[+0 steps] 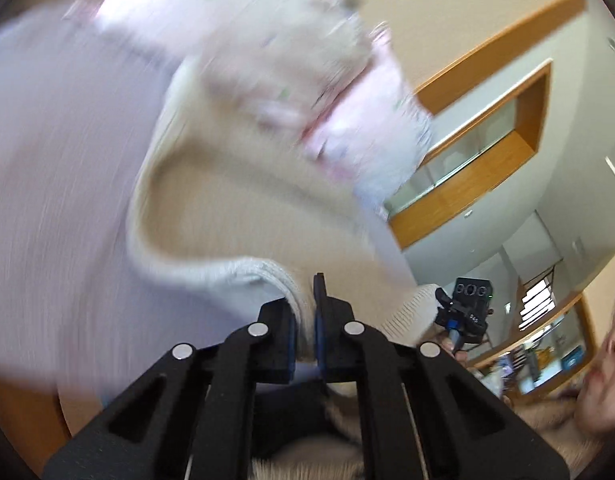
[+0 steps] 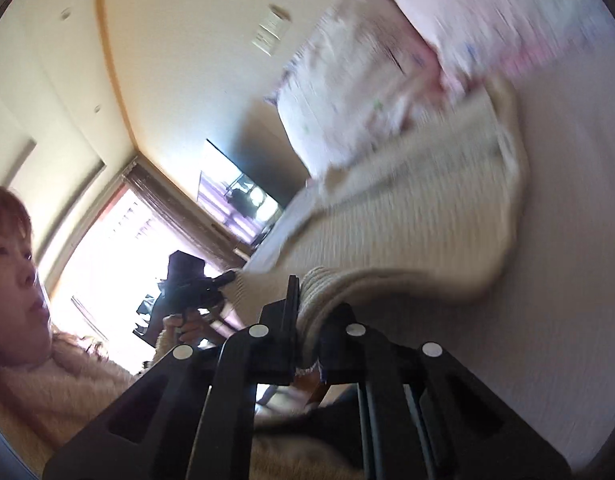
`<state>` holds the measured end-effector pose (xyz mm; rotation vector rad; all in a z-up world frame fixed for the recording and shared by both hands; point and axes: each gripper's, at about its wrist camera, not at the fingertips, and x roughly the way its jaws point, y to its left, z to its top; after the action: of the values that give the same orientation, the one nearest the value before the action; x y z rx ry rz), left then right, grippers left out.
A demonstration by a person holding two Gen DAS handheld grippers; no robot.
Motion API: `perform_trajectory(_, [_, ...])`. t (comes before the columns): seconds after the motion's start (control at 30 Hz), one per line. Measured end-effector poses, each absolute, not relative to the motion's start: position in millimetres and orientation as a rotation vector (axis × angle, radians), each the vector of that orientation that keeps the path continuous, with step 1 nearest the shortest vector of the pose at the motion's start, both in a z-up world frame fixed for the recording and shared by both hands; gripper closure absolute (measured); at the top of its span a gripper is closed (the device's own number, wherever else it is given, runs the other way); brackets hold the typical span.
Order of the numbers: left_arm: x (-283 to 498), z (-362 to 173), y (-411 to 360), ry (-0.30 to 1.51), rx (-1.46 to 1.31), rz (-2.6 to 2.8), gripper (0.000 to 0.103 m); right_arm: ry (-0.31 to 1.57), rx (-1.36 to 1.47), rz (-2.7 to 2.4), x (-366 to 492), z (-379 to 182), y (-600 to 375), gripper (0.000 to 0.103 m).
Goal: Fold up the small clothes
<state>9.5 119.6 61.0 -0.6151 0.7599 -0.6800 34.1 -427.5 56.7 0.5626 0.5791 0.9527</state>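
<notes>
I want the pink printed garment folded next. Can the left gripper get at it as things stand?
Probably not yet: the left gripper is shut on the cream knit garment, so it must let go first.

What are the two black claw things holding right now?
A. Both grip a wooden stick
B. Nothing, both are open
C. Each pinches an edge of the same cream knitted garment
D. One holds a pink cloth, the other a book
C: the left gripper and the right gripper are each closed on a ribbed edge of the cream knitted garment, which spans between them.
</notes>
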Motion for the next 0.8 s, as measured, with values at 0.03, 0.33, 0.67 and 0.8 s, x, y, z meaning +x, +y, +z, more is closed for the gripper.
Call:
perform_trajectory(0.03, [30.9, 74.3, 117.5, 0.725, -0.608, -0.670, 0.096, 0.554, 0.554, 0.935, 51.4, 69.0, -425.2, 0.095])
perform_trajectory(0.33, [235.6, 64.2, 101.3, 0.712, -0.691, -0.310, 0.096, 0.565, 0.702, 0.432, 241.7, 52.0, -422.4, 0.095])
perform_trajectory(0.67, [238.4, 40.7, 114.1, 0.761, -0.794, -0.360, 0.012, 0.564, 0.593, 0.105, 252.1, 38.2, -430.9, 0.001])
perform_trajectory(0.8, [225.9, 39.8, 138.4, 0.816, -0.733, -0.290, 0.015, 0.482, 0.563, 0.132, 241.7, 48.8, -439.8, 0.001])
